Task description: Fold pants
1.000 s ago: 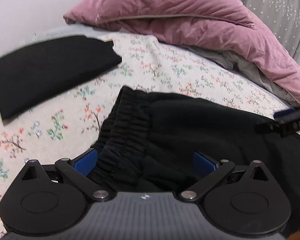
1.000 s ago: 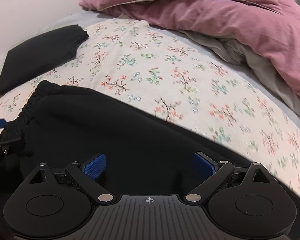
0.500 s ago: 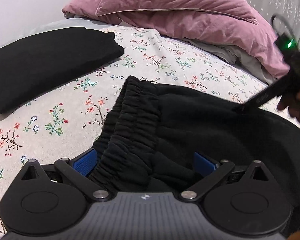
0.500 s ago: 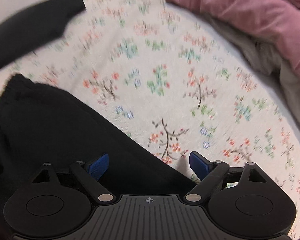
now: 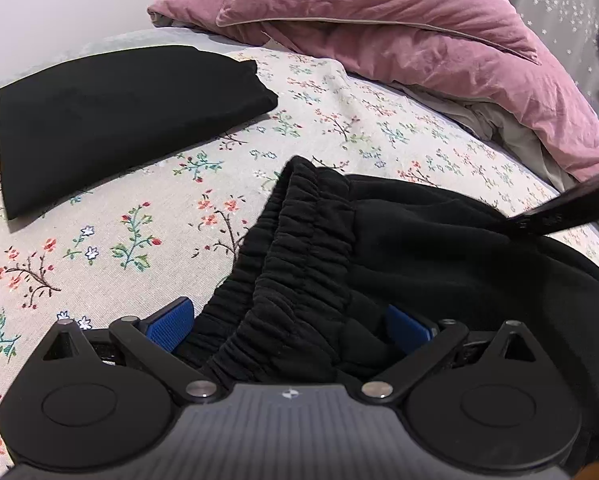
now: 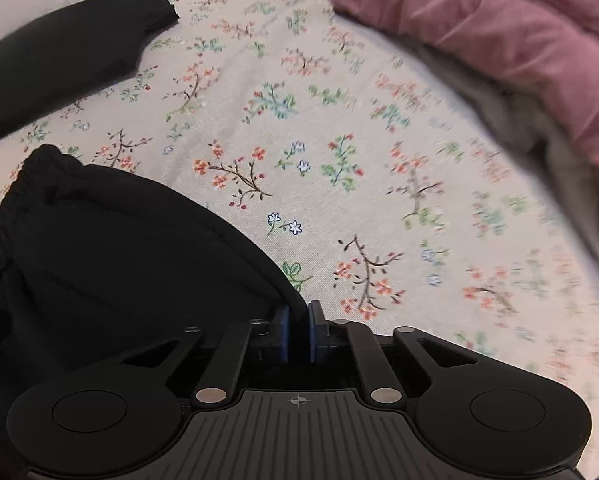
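Observation:
Black pants [image 5: 399, 248] lie on the floral bedsheet [image 5: 111, 240], elastic waistband [image 5: 295, 264] toward me. My left gripper [image 5: 287, 322] is open, its blue pads on either side of the bunched waistband. My right gripper [image 6: 298, 330] is shut on the far edge of the pants [image 6: 119, 256]; it also shows at the right edge of the left wrist view [image 5: 567, 212], touching the pants' fold.
A folded black garment [image 5: 111, 120] lies at the back left, also in the right wrist view [image 6: 67, 56]. A pink duvet [image 5: 399, 36] with grey lining is piled along the back right. Floral sheet [image 6: 339, 152] lies beyond the pants.
My right gripper has closed from open onto the pants' edge. The left gripper stays open around the waistband, and its view has shifted slightly.

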